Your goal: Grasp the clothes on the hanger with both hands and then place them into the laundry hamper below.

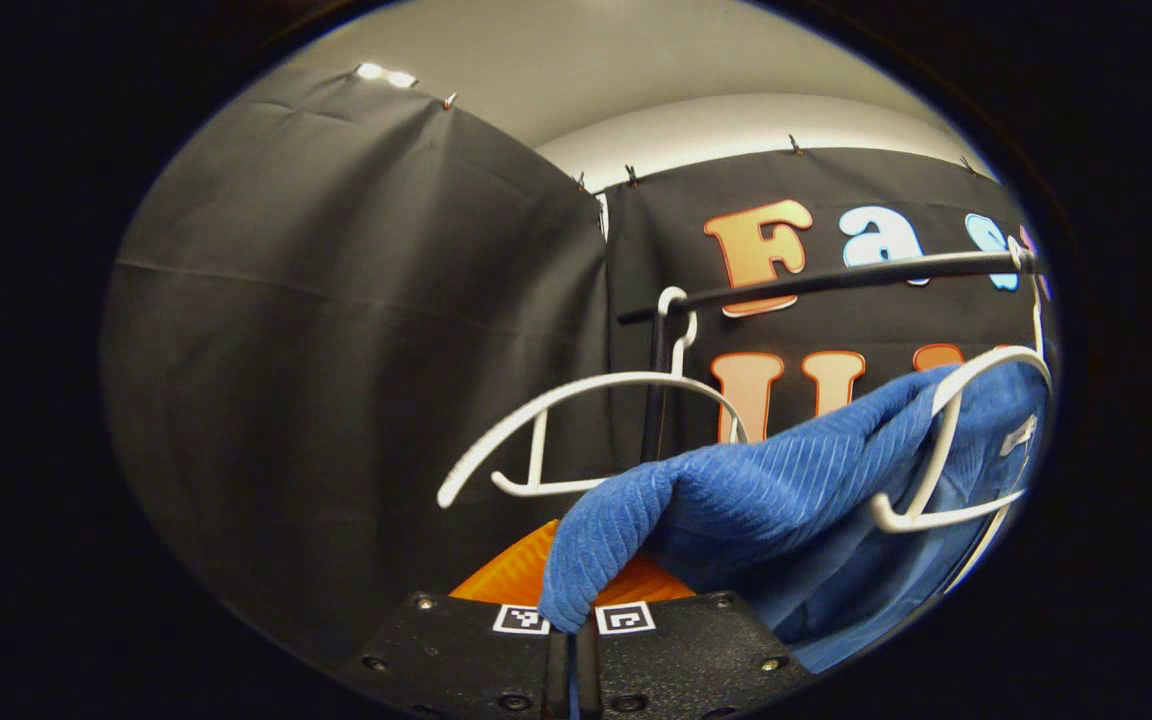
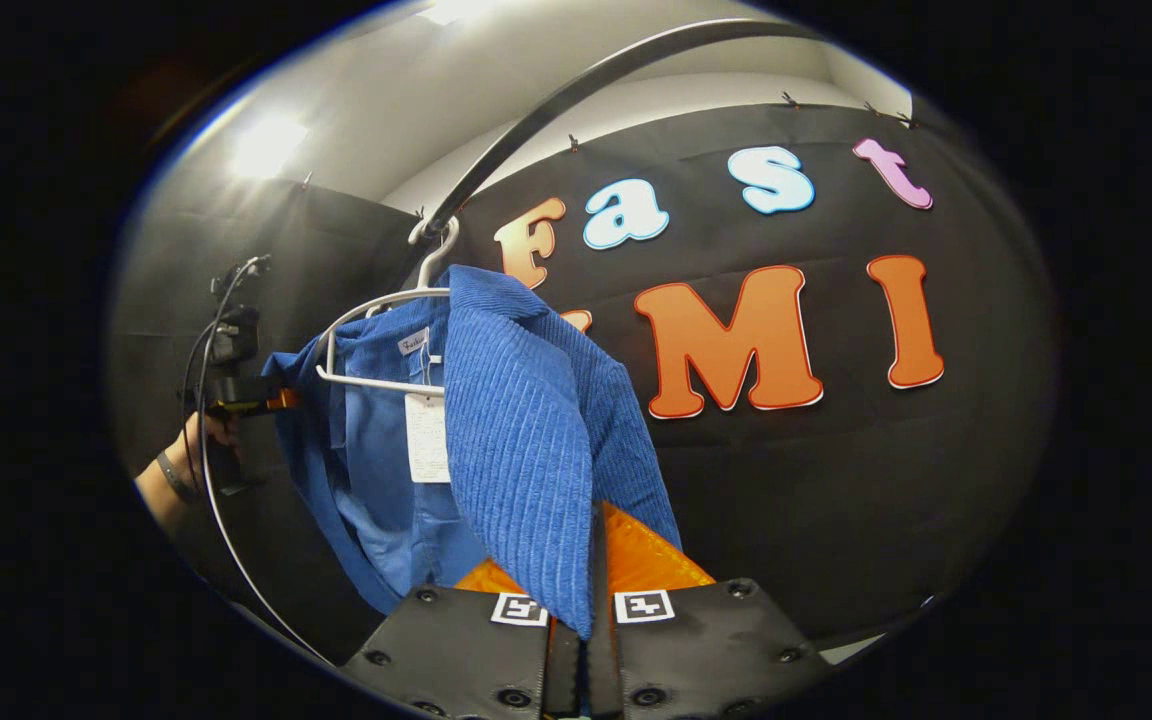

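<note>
A blue ribbed garment (image 1: 786,480) hangs off a white hanger (image 1: 936,450) on a black rail (image 1: 836,282). My left gripper (image 1: 573,630) is shut on one blue corner, pulled out toward the camera. In the right gripper view the same blue garment (image 2: 526,420) drapes from its white hanger (image 2: 376,300), and my right gripper (image 2: 586,625) is shut on another fold of it. The left gripper (image 2: 236,385) and the hand holding it show at the far left, at the garment's other edge.
A second white hanger (image 1: 586,430) hangs bare on the rail, left of the garment. The black rail (image 2: 586,100) arcs overhead in the right gripper view. Black cloth walls stand behind and to the side.
</note>
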A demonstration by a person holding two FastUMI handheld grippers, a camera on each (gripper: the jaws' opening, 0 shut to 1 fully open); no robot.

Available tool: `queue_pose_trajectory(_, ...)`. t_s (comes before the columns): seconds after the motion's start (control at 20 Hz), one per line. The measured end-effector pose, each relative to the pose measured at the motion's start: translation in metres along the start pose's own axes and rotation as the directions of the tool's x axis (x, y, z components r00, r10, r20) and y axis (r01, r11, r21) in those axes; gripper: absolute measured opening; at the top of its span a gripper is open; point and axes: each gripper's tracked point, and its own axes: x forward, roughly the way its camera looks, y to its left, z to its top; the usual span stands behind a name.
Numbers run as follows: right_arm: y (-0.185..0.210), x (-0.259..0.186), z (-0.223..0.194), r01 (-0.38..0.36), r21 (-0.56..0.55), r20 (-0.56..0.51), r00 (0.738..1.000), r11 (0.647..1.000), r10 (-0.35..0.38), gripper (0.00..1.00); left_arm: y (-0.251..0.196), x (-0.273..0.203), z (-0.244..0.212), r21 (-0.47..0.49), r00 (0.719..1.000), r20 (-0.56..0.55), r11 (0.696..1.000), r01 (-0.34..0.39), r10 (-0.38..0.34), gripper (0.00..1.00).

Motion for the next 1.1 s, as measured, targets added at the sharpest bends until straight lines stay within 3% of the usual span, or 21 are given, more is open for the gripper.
queue_pose_trajectory(0.15, 0.007, -0.002, 0.003, 0.039, -0.026, 0.011, 0.999, 0.999, -0.038, 0.15, -0.013, 0.011, -0.017, 0.001, 0.997, -0.020, 0.997, 0.077, -0.077, 0.01)
queue_pose_trajectory(0.3, 0.011, -0.001, 0.007, 0.053, -0.022, 0.020, 0.998, 0.998, -0.052, 0.15, -0.044, 0.025, -0.053, -0.130, 0.969, -0.128, 0.972, 0.195, -0.212, 0.02)
queue_pose_trajectory(0.45, 0.013, -0.006, 0.014, 0.067, -0.015, 0.040, 0.997, 0.998, -0.067, 0.15, -0.061, 0.021, -0.071, -0.231, 0.935, -0.166, 0.934, 0.272, -0.314, 0.01)
queue_pose_trajectory(0.55, 0.012, -0.009, 0.013, 0.085, -0.026, 0.037, 0.996, 0.996, -0.084, 0.15, -0.067, 0.004, -0.029, -0.275, 0.931, 0.016, 0.894, 0.355, -0.364, 0.01)
queue_pose_trajectory(0.6, 0.011, -0.010, 0.010, 0.091, -0.030, 0.028, 0.995, 0.995, -0.091, 0.15, -0.065, 0.002, -0.007, -0.277, 0.925, 0.096, 0.882, 0.380, -0.368, 0.01)
queue_pose_trajectory(0.7, 0.011, -0.005, 0.002, 0.084, -0.020, 0.004, 0.996, 0.996, -0.084, 0.15, -0.045, -0.008, 0.010, -0.317, 0.939, 0.124, 0.884, 0.344, -0.321, 0.00)
queue_pose_trajectory(0.8, 0.012, -0.003, 0.000, 0.079, -0.012, 0.001, 0.997, 0.997, -0.079, 0.15, -0.025, -0.021, 0.027, -0.305, 0.951, 0.166, 0.904, 0.300, -0.260, 0.00)
queue_pose_trajectory(0.95, 0.008, 0.004, -0.006, 0.076, -0.012, -0.011, 0.997, 0.997, -0.076, 0.15, -0.022, -0.059, 0.054, -0.313, 0.916, 0.241, 0.868, 0.386, -0.321, 0.01)
queue_pose_trajectory(1.1, 0.002, 0.019, -0.003, 0.082, -0.004, -0.003, 0.997, 0.997, -0.082, 0.14, -0.027, -0.081, 0.051, -0.254, 0.916, 0.192, 0.883, 0.394, -0.354, 0.00)
